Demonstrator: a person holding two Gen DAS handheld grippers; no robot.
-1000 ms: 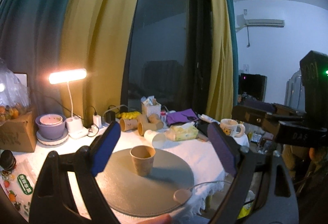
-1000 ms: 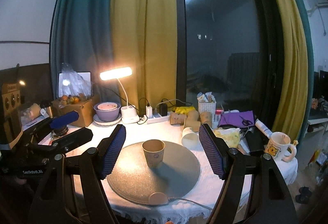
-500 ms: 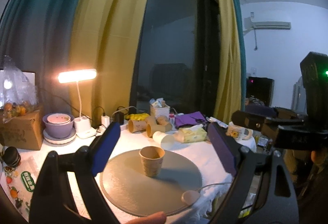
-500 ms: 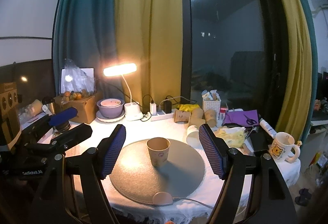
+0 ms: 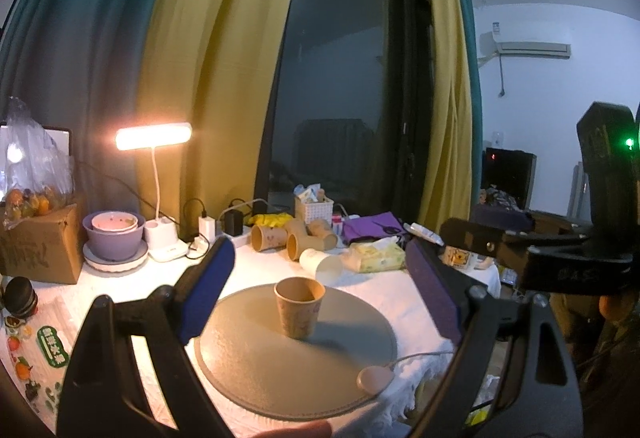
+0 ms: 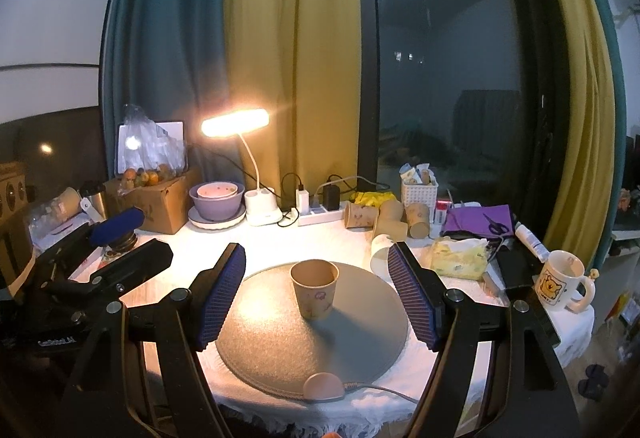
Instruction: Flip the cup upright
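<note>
A brown paper cup [image 5: 299,306] stands upright, mouth up, on a round grey mat [image 5: 256,370]; it also shows in the right wrist view [image 6: 314,289] on the mat [image 6: 280,350]. My left gripper [image 5: 320,294] is open and empty, held back from the cup with the cup between its blue pads. My right gripper [image 6: 318,296] is open and empty, also back from the cup. The right gripper shows at the right edge of the left wrist view [image 5: 560,258]. The left gripper shows at the left of the right wrist view [image 6: 100,258].
Several paper cups [image 6: 384,215] lie on their sides behind the mat, with one white cup [image 6: 378,258]. A lit desk lamp [image 6: 236,123], a purple bowl [image 6: 216,199], a cardboard box [image 6: 160,197], a tissue pack [image 6: 460,258] and a mug [image 6: 560,280] ring the white-clothed table.
Both grippers have drawn back and risen a little, so the cup and table sit slightly lower and farther in view. The cup has not moved.
</note>
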